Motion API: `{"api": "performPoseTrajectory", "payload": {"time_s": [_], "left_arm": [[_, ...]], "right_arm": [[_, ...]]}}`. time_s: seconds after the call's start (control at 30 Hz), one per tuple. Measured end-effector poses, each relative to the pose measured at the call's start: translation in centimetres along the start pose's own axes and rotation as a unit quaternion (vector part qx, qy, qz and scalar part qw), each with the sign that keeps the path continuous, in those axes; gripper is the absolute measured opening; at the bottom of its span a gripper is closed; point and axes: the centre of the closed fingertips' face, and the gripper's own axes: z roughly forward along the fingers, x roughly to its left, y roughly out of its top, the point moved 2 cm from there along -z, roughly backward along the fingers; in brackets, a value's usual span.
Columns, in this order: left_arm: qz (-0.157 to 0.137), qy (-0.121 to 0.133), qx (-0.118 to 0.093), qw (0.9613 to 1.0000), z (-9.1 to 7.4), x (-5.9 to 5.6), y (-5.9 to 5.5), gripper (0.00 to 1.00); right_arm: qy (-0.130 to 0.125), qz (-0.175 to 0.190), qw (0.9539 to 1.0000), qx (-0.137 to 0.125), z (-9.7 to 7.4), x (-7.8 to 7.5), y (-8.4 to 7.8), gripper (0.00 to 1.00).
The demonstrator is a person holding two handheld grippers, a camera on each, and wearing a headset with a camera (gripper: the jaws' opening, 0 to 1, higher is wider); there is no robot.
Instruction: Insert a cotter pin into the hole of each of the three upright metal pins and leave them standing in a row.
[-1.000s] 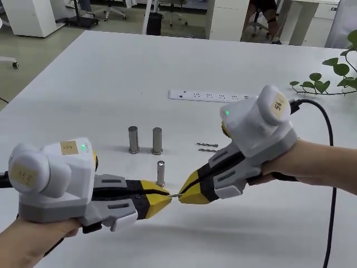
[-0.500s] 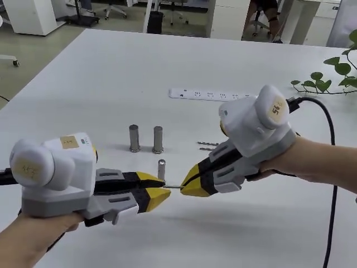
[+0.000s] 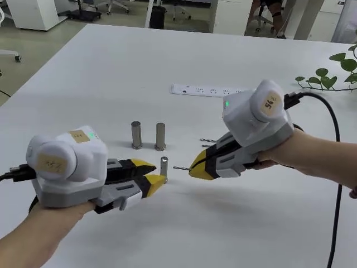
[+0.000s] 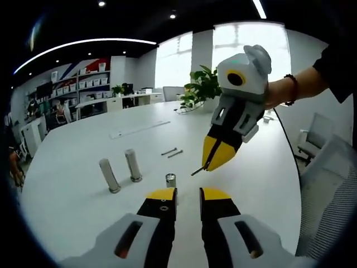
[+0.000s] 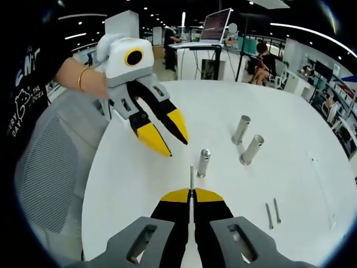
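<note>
1. White table point(image 3: 100, 72). Power strip point(image 3: 209, 90) at upper centre of the head view, plant point(image 3: 334, 72) at the upper right edge, black cable point(image 3: 333, 139) down the right side.
2. Two spare cotter pins point(image 3: 207, 143) flat on the table, centre frame, partly hidden behind the right gripper point(image 3: 192, 166). Same pair at lower right of the right gripper view point(image 5: 272, 212).
3. Two back metal pins point(image 3: 136, 134) upright side by side, left of centre, apart from each other. Well clear of both grippers.
4. Front metal pin point(image 3: 164, 167) upright, centre frame, below the back pair and between the two grippers' tips.
5. Right gripper view: front metal pin point(image 5: 203, 162) just above and slightly right of the jaw tips, near but apart. Left gripper view: front metal pin point(image 4: 170, 180) just past the left-hand jaw tip; contact not resolvable.
6. Right jaws clamped together on the held cotter pin point(image 3: 181, 167). Pin sticks out of the tips toward the front metal pin, tip just short of it, bare table in the gap.
7. Left gripper point(image 3: 159, 174) jaws slightly apart, narrow gap, holding nothing.
8. Gripper tips facing each other across the front metal pin, not touching.
</note>
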Motion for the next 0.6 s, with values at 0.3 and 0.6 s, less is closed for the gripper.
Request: {"api": "performPoseTrajectory", "payload": {"time_s": [0.3,0.6], "left_arm": [[0.002,0.040,0.024,0.9989,1.4,1.2,-1.2,0.14],[-0.003,0.043,0.030,0.9986,2.7,1.5,-1.7,0.12]], "right_arm": [[-0.005,0.009,0.9999,-0.004,0.5,-0.9,-0.1,0.00],[-0.003,0.004,1.0000,-0.002,1.1,-0.7,0.1,0.00]]}}
